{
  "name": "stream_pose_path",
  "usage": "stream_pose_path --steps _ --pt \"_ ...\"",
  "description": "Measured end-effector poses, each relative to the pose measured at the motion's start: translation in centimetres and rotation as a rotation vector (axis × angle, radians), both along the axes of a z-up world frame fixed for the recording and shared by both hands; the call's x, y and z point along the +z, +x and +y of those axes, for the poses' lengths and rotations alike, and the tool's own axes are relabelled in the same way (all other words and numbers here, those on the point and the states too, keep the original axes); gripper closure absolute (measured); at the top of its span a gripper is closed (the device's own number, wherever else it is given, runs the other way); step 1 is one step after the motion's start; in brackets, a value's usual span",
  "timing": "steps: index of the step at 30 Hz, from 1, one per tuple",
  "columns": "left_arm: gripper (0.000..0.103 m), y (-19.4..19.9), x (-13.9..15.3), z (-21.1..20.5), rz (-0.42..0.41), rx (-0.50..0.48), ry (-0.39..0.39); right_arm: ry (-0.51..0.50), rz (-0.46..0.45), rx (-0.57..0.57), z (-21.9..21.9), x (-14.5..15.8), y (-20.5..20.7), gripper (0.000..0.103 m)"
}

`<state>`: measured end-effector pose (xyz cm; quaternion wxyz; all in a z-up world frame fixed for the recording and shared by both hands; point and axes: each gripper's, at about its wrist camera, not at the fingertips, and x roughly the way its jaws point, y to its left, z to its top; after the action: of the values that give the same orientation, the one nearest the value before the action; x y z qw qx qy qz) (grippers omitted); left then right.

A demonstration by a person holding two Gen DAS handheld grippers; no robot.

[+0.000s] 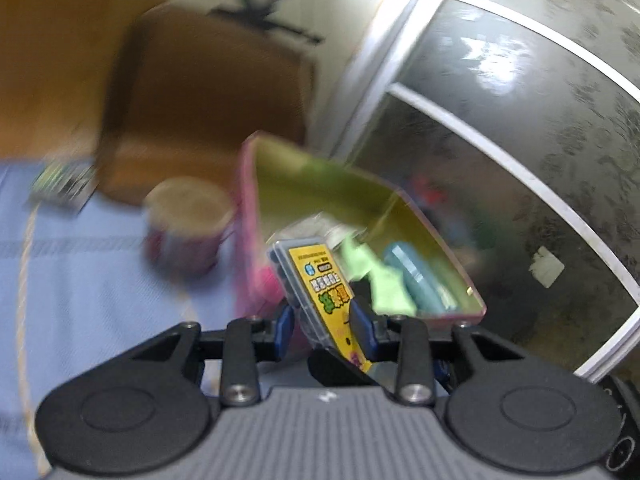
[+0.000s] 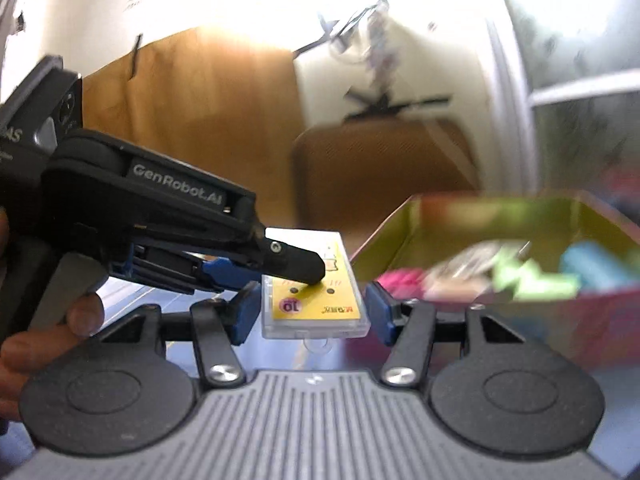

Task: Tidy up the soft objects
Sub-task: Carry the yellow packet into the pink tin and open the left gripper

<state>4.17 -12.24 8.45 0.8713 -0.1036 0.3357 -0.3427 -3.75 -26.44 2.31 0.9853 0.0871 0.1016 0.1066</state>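
Note:
My left gripper (image 1: 325, 325) is shut on a clear flat pack with a yellow label (image 1: 316, 280) and holds it tilted in front of a pink box (image 1: 245, 200) with a yellow-green inside. In the box lie a light green cloth (image 1: 380, 280), a blue item (image 1: 420, 280) and something pink. In the right wrist view the left gripper (image 2: 304, 268) comes in from the left, pinching the same pack (image 2: 316, 284), which sits between the fingers of my right gripper (image 2: 314, 312). The right jaws stand open on either side of the pack without touching it. The box (image 2: 404, 216) is to the right.
A red mug (image 1: 188, 224) stands on the blue striped cloth (image 1: 80, 280) left of the box. A small printed packet (image 1: 64, 182) lies at the far left. A brown cardboard box (image 1: 208, 92) is behind. A dark glass door with white frame (image 1: 500, 120) fills the right.

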Motion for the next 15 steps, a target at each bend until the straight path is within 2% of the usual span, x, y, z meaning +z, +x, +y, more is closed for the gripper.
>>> stream_pose_path --steps 3,8,10,13,15 --pt "0.073 1.8 0.1 -2.9 -0.009 -0.026 0.004 -0.007 -0.019 -0.067 -2.4 0.5 1.6 0.043" --pt "0.070 5.4 -1.0 -6.0 -0.007 -0.005 0.040 -0.027 0.021 -0.127 -5.2 -0.3 5.7 0.043" --pt "0.065 6.6 -1.6 -7.2 -0.022 0.027 0.101 -0.051 0.044 -0.145 -5.6 -1.0 7.5 0.043" --pt "0.063 7.2 -2.3 -8.2 -0.074 0.070 0.195 -0.109 0.079 -0.183 -5.6 -1.8 9.8 0.043" --pt "0.060 6.9 -2.5 -8.0 -0.090 0.097 0.220 -0.096 0.103 -0.188 -5.7 -2.2 10.6 0.042"
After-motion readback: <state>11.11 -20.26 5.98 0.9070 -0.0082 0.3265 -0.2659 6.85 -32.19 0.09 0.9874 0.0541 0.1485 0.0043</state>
